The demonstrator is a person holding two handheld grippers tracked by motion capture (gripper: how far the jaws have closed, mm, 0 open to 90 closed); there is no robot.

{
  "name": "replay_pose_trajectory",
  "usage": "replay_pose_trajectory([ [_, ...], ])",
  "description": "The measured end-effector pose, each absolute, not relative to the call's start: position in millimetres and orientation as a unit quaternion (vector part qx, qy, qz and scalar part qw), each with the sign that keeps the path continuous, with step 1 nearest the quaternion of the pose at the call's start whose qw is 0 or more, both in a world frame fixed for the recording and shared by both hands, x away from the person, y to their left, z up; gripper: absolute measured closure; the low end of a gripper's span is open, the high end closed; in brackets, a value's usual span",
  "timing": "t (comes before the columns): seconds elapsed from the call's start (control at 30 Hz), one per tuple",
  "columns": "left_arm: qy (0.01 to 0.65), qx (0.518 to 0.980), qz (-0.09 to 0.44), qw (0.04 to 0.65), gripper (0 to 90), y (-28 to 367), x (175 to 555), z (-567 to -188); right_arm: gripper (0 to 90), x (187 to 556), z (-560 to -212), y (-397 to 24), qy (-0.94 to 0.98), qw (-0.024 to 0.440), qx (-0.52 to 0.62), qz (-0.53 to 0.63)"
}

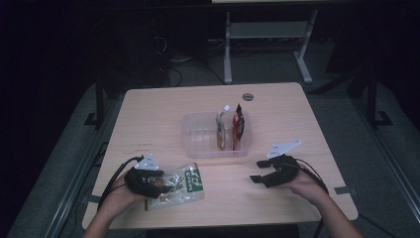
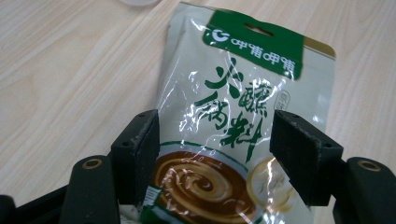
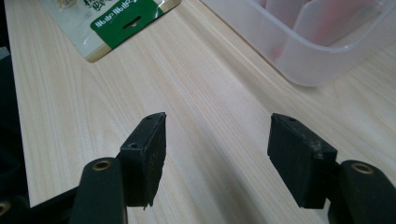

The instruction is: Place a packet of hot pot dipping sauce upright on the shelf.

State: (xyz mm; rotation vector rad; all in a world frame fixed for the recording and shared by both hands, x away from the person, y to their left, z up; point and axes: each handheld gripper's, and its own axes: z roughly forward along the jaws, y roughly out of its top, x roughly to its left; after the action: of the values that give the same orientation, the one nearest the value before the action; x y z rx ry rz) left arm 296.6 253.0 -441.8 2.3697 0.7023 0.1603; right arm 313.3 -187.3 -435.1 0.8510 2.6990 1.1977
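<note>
The left gripper (image 2: 215, 158) stands with its jaws wide apart, one pad on each side of the sauce pouch (image 2: 233, 135) but pressing on neither, so the pouch lies free on the table between them. The right gripper (image 3: 217, 158) also hangs open over bare wood, holding nothing. In the high view the pouch (image 1: 181, 186) sits at about seven o'clock on the table, near the front edge, its green header pointing toward one o'clock and the clear plastic bin (image 1: 195, 136) at the centre. The pouch looks light, soft and glossy: a film sachet that would probably sag and slide if pinched across its filled belly. A hold on the flat sealed header by the hang hole, or on a side seam, seems the surer choice. Two more sachets (image 1: 229, 130) stand upright in the bin. The table (image 1: 148, 114) is pale wood-grain laminate, smooth and matte. Beyond twelve o'clock the room is dim, with a white desk frame (image 1: 270, 34) and cables on the floor.
</note>
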Motion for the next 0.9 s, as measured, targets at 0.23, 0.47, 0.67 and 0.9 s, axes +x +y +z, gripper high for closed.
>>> replay_pose_trajectory([
  [0.23, 0.254, 0.903, 0.089, 0.334, 30.5, 253, 300, -438, 36.6, 313, -435, -189, 0.878, 0.036, 0.277, 0.389],
  [0.47, 0.252, 0.909, 0.087, 0.321, 27.9, 250, 313, -447, 36.5, 314, -436, -187, 0.879, 0.035, 0.275, 0.389],
  [0.67, 0.242, 0.919, 0.064, 0.303, 25.7, 254, 309, -455, 36.6, 314, -436, -189, 0.877, 0.034, 0.280, 0.389],
  [0.9, 0.248, 0.917, 0.055, 0.308, 26.1, 257, 302, -457, 36.6, 313, -436, -190, 0.877, 0.037, 0.278, 0.390],
])
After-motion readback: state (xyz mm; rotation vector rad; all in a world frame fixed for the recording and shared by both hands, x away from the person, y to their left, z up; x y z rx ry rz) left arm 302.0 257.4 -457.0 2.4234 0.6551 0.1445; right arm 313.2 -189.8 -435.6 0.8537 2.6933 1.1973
